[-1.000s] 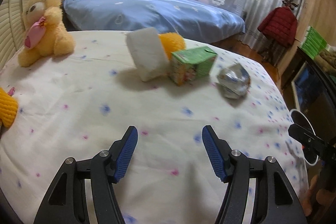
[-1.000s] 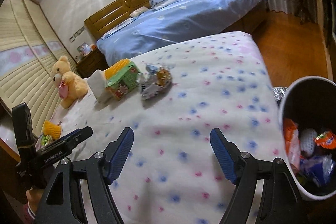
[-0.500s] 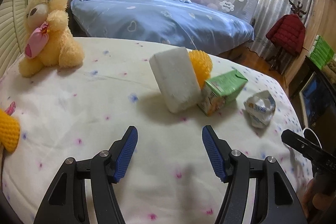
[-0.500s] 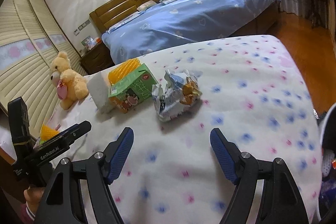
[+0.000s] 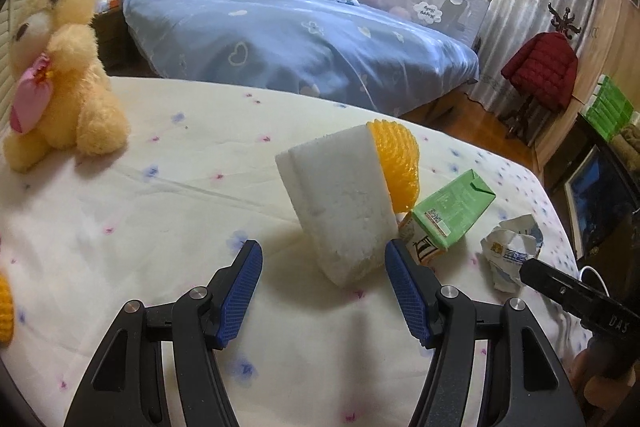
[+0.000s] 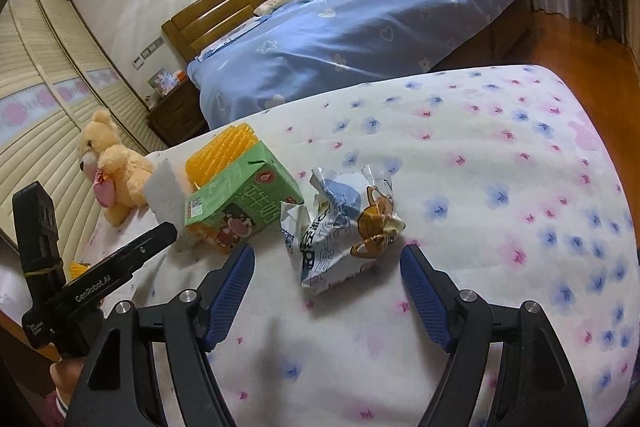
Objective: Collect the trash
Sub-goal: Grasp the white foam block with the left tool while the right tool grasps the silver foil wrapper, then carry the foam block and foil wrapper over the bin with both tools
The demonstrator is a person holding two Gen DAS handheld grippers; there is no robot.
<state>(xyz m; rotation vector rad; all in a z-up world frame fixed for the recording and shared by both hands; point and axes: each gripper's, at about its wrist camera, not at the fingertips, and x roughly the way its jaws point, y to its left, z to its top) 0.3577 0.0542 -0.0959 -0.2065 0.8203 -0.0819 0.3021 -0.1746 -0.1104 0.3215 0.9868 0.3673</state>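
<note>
A white foam block (image 5: 344,211) stands tilted on the flowered bedsheet, just ahead of my open left gripper (image 5: 323,267) and slightly right of its centre line; nothing is between the pads. Behind the block lies a yellow foam net (image 5: 396,163), and to its right a green drink carton (image 5: 448,219) and a crumpled snack wrapper (image 5: 510,255). In the right wrist view that crumpled wrapper (image 6: 340,223) lies just ahead of my open right gripper (image 6: 327,269), with the green carton (image 6: 240,203), the yellow net (image 6: 220,155) and the white block (image 6: 166,193) to its left.
A yellow teddy bear (image 5: 56,67) sits at the sheet's far left. A blue bed (image 5: 300,39) stands beyond. A red jacket (image 5: 540,67) hangs on a stand at right. The sheet's right edge drops to wooden floor (image 6: 580,47). Another yellow net (image 5: 4,311) lies at the left edge.
Both grippers moved forward over the sheet toward the trash. The white block now sits close to the left gripper, the wrapper close to the right. The bin has left the right view.
</note>
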